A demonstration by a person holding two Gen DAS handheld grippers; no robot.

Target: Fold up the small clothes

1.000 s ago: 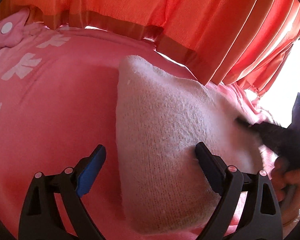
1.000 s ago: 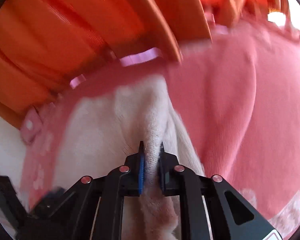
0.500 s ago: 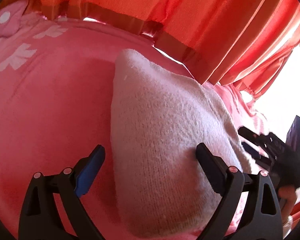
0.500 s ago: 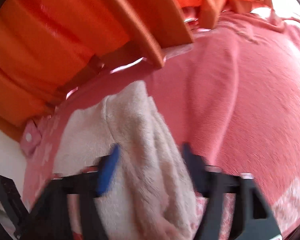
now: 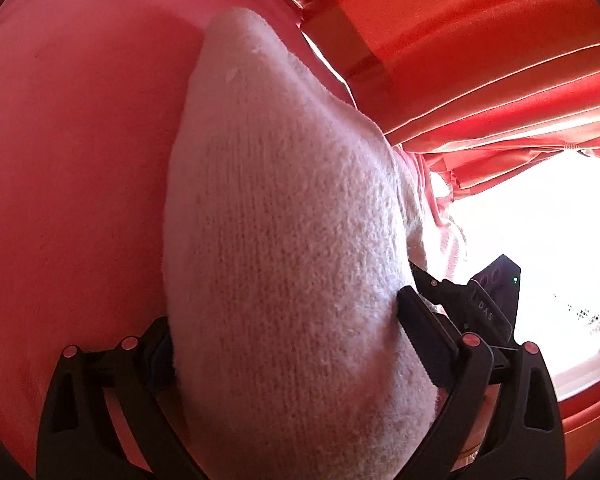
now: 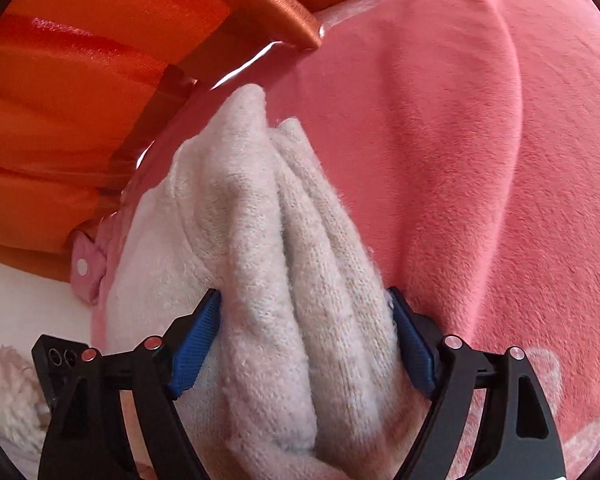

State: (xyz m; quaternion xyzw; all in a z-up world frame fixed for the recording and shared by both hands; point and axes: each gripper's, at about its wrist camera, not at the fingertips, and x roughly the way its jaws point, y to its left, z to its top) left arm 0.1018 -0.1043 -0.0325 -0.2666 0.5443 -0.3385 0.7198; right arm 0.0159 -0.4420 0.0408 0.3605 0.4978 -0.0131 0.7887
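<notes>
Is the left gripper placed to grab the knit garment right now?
Probably yes: the left gripper stands open, the knit garment lies between its fingers, and nothing is in the way.

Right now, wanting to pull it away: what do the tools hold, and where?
Nothing. The white knitted garment sits between open jaws of left tool and right tool, the latter just opening.

A soft pink fleece blanket (image 6: 480,160) covers the surface in the foreground. Behind it hang pleated orange curtains (image 5: 480,60) with a darker band. Bright white daylight (image 5: 540,220) floods in at the right.
</notes>
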